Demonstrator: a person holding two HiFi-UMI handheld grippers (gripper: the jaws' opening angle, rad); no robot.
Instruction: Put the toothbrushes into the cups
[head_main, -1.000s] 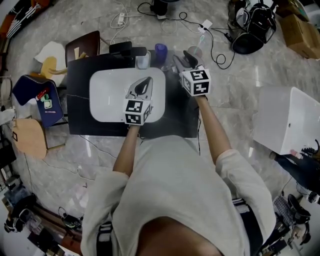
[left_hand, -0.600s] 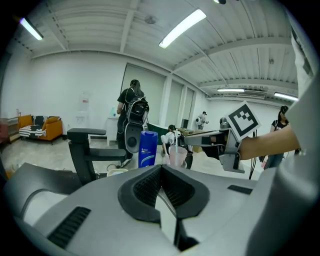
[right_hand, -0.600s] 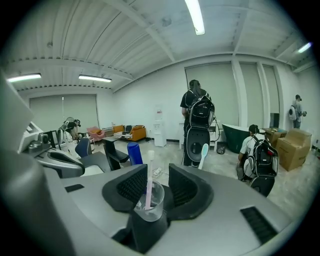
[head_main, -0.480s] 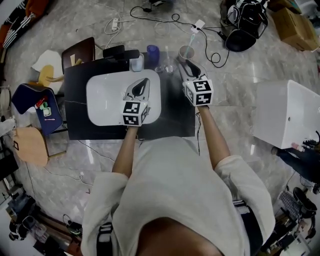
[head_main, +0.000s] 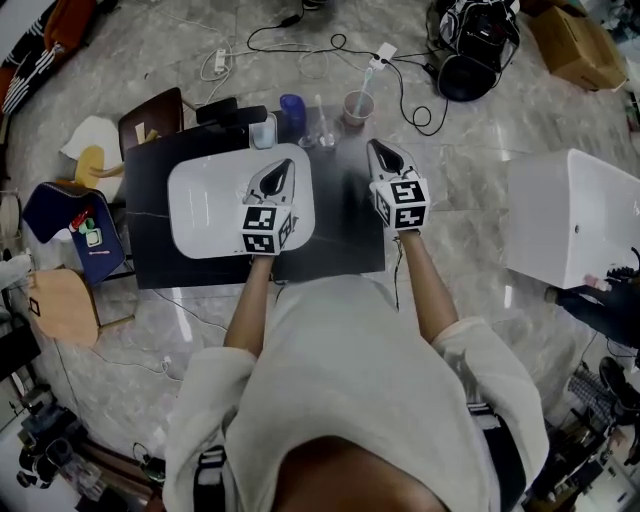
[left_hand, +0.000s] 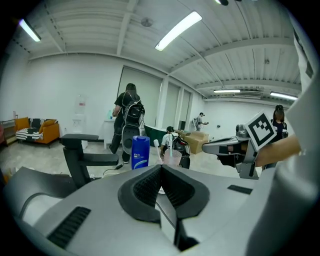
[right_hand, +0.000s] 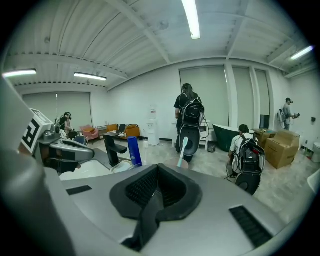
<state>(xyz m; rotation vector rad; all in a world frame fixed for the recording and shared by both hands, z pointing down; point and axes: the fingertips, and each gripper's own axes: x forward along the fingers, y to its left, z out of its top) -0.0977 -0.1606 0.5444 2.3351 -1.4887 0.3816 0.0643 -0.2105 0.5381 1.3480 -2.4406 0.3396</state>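
**Head view: both grippers empty, brushes standing in cups at far edge**

Head view has the left gripper (head_main: 290, 165) over the white basin (head_main: 200, 210) and the right gripper (head_main: 380, 152) over the bare black tabletop (head_main: 345, 240) just right of the basin, well apart from each other. Jaw state is hard to read from up here.

Left gripper view settles it: pads pressed together, nothing pinched. Right gripper view shows its jaws have just been closing, and they now meet with nothing between them.

Task things sit along the table's far edge. A pale blue toothbrush (right_hand: 183, 149) stands upright in the pink cup (head_main: 357, 103). A white toothbrush (left_hand: 156, 144) stands beside it, and head view puts it in a clear cup (head_main: 324, 133).

In both gripper views the jaw bodies hide the cup bases, so I cannot tell how they sit on the edge. A blue bottle (head_main: 291, 108) and another clear cup (head_main: 262, 130) stand to the left, by the black faucet (head_main: 235, 105).

Open tabletop lies right of the basin, though the right gripper is near the table's right edge. A white box (head_main: 570, 230) stands well off to the right, and cables (head_main: 400, 70) trail on the floor beyond the cups.

Only the gripper views show people (right_hand: 189, 120) standing across the room.
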